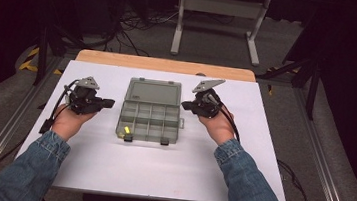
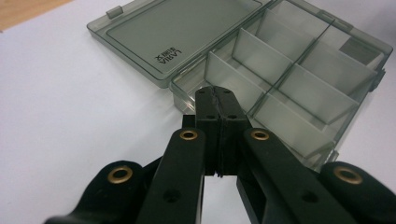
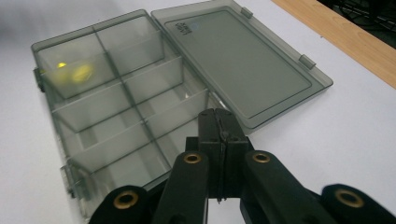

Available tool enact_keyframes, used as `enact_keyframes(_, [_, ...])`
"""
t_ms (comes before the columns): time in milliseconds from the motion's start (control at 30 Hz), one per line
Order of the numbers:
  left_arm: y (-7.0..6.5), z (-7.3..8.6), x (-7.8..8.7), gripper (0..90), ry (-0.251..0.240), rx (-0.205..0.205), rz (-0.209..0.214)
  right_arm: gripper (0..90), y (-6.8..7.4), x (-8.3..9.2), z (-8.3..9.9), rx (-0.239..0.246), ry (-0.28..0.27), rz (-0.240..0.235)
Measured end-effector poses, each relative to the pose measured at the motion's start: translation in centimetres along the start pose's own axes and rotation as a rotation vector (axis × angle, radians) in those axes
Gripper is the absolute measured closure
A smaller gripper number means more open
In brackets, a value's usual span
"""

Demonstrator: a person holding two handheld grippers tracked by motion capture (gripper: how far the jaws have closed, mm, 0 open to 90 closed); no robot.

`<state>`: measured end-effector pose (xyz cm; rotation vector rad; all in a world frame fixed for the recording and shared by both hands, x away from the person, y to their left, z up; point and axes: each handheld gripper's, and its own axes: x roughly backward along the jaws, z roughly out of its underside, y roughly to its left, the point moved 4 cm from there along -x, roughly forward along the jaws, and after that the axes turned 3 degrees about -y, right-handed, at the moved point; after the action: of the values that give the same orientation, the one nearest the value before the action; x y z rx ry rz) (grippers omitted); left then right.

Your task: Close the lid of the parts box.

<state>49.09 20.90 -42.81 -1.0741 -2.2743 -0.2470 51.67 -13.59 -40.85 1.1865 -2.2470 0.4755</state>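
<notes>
The clear organiser box (image 1: 149,117) lies open mid-worktop (image 1: 84,166), lid (image 1: 153,92) folded flat on the far side, a small yellow piece (image 1: 124,130) in a near-left compartment. The left gripper (image 1: 110,103) and right gripper (image 1: 184,104) flank it, each with fingers pressed together and empty. Closing the lid looks like the job: slip a closed tip under its far edge, steady the tray, and swing it over gently.

small printed mark on box lid (image 2: 169,55), unreadable
</notes>
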Motion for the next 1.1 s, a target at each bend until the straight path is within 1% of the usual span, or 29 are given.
enact_keyframes(33, [0.2, -0.1, -0.2, 89.3, 0.001, 0.009, 0.001, 90.0, -0.1, -0.2, 0.0, -0.005, 0.007, 0.003])
enact_keyframes(67, [0.4, -0.1, -0.4, 89.3, 0.001, 0.016, -0.007, 90.0, -0.1, -0.2, 0.0, -0.005, 0.007, 0.003])
enact_keyframes(100, [0.5, -0.3, -0.8, 89.4, 0.013, 0.031, -0.010, 90.0, -0.4, -0.7, 0.0, -0.013, 0.015, 0.010])
enact_keyframes(200, [0.8, -0.6, -1.3, 89.4, 0.028, 0.042, -0.015, 90.0, -0.8, -1.1, 0.0, -0.025, 0.023, 0.016])
enact_keyframes(300, [1.0, -0.9, -1.7, 89.3, 0.040, 0.050, -0.030, 90.0, -1.5, -1.7, -0.1, -0.046, 0.038, 0.021])
enact_keyframes(333, [1.2, -1.1, -2.0, 89.2, 0.057, 0.058, -0.045, 90.0, -1.7, -1.9, -0.1, -0.051, 0.039, 0.023])
enact_keyframes(400, [1.4, -1.3, -2.3, 89.2, 0.062, 0.066, -0.049, 90.0, -1.8, -2.0, -0.1, -0.051, 0.039, 0.026])
enact_keyframes(467, [1.8, -1.5, -2.5, 89.0, 0.074, 0.071, -0.057, 90.0, -2.1, -2.4, -0.1, -0.059, 0.044, 0.029])
enact_keyframes(500, [2.0, -1.6, -2.7, 89.0, 0.072, 0.072, -0.060, 90.0, -2.2, -2.5, -0.1, -0.062, 0.047, 0.032])
enact_keyframes(567, [2.3, -1.6, -3.0, 88.9, 0.080, 0.080, -0.061, 90.0, -2.6, -2.8, 0.0, -0.079, 0.052, 0.035])
enact_keyframes(600, [2.5, -1.7, -3.2, 88.9, 0.085, 0.077, -0.069, 90.0, -2.7, -2.9, 0.0, -0.083, 0.053, 0.036])
enact_keyframes(667, [2.8, -1.7, -3.5, 88.9, 0.086, 0.081, -0.070, 90.0, -2.9, -3.1, 0.1, -0.091, 0.058, 0.039])
enact_keyframes(733, [3.2, -1.8, -3.9, 89.0, 0.088, 0.093, -0.081, 90.0, -3.1, -3.4, 0.2, -0.102, 0.060, 0.034])
enact_keyframes(833, [3.6, -1.8, -4.4, 89.0, 0.094, 0.094, -0.086, 90.0, -3.4, -3.8, 0.3, -0.107, 0.069, 0.042])
enact_keyframes(867, [3.6, -1.8, -4.6, 89.0, 0.104, 0.105, -0.083, 90.0, -3.5, -3.9, 0.4, -0.110, 0.072, 0.044])
enact_keyframes(900, [3.8, -1.8, -4.8, 89.0, 0.102, 0.100, -0.090, 90.0, -3.6, -4.0, 0.4, -0.113, 0.075, 0.047])
enact_keyframes(933, [3.9, -1.7, -5.1, 88.9, 0.107, 0.108, -0.091, 90.0, -3.8, -4.2, 0.5, -0.114, 0.078, 0.049])
enact_keyframes(1033, [4.1, -1.6, -5.5, 89.0, 0.107, 0.104, -0.094, 90.0, -4.0, -4.4, 0.6, -0.119, 0.085, 0.054])
enact_keyframes(1100, [4.3, -1.4, -5.9, 89.0, 0.116, 0.114, -0.097, 90.0, -4.3, -4.6, 0.8, -0.129, 0.090, 0.057])
